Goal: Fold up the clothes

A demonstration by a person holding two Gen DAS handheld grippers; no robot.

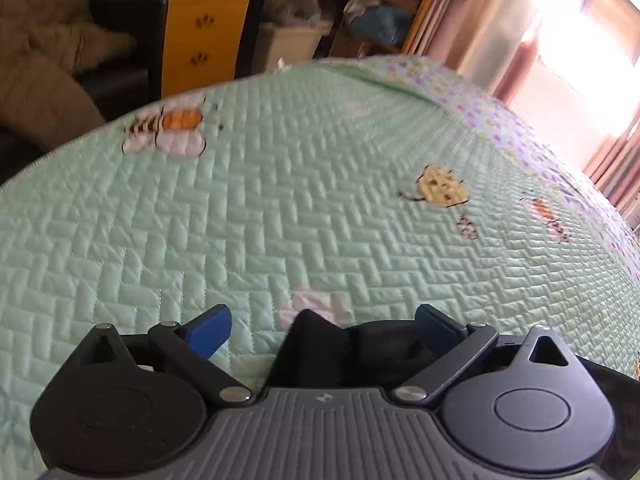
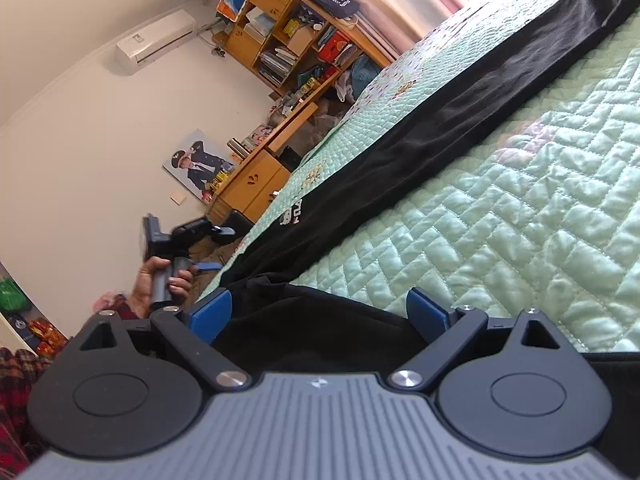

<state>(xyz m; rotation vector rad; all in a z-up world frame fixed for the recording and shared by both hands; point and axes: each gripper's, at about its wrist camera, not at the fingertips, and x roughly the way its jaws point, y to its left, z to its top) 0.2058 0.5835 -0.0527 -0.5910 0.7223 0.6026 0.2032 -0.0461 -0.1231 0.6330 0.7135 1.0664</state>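
A long black garment (image 2: 420, 132) with a small white logo lies stretched across the green quilted bed (image 2: 520, 220). One end of it bunches up between the blue pads of my right gripper (image 2: 320, 312), whose jaws stand wide and do not press on the cloth. In the left wrist view my left gripper (image 1: 324, 330) hangs over the quilt (image 1: 280, 208) with its jaws wide; a lump of black cloth (image 1: 340, 352) sits low between its fingers, loose. The right wrist view also shows the left gripper (image 2: 218, 249) at the bed's edge, held by a hand (image 2: 160, 280).
A wooden desk with drawers (image 1: 204, 28) and cluttered shelves (image 2: 288, 36) stand past the bed. A dark sofa with brown cushions (image 1: 52, 64) sits at the left. Curtains and a bright window (image 1: 580, 40) are at the right. Plaid fabric (image 2: 16, 380) lies beside the bed.
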